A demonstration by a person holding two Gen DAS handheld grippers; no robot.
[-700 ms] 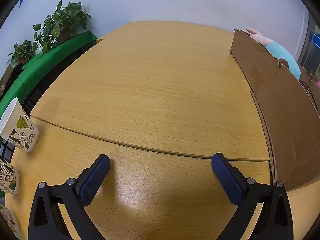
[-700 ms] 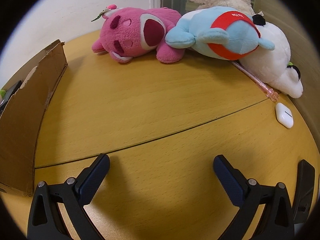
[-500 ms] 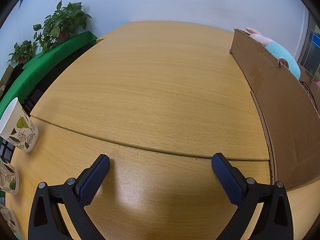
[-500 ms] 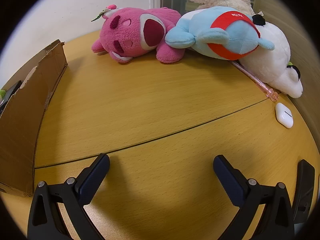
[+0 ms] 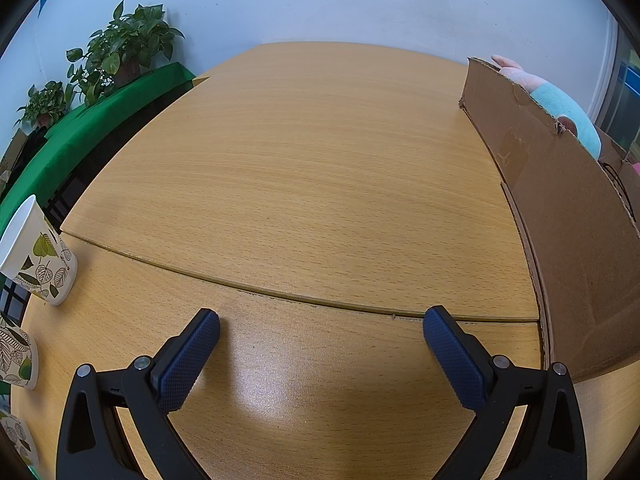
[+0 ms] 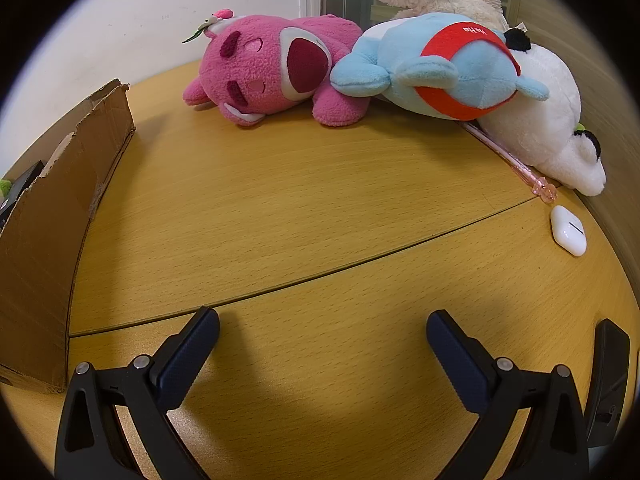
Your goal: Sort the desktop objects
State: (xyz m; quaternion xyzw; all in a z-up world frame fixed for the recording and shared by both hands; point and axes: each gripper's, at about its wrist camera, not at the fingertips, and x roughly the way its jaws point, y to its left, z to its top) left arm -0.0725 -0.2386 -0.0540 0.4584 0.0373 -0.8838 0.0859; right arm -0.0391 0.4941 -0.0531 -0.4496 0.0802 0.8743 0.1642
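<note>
Both pairs of tongs hover over the wooden bench (image 5: pixel 320 168) with their arms spread wide and nothing between them. The left tongs (image 5: pixel 320 336) face a bare stretch of bench; a leaf-print paper cup (image 5: pixel 38 250) stands near the left edge, well off to their left, and the outside wall of a cardboard box (image 5: pixel 568 240) rises just to their right. The right tongs (image 6: pixel 322 334) look toward the far right corner, where the things to sort lie: a pink plush bear (image 6: pixel 272 70), a blue plush with a red band (image 6: pixel 440 68) touching it, and a white plush (image 6: pixel 552 120) pressed against the blue one. A pink pen (image 6: pixel 516 162) runs out from under the blue plush, its long axis slanting toward the right edge, and a white earbud case (image 6: pixel 568 230) lies just beyond its tip. The same box (image 6: pixel 52 220) stands at the right tongs' left. The right hand is clearly the nearer one to every plush; all lie ahead of it, well apart from the tips.
</note>
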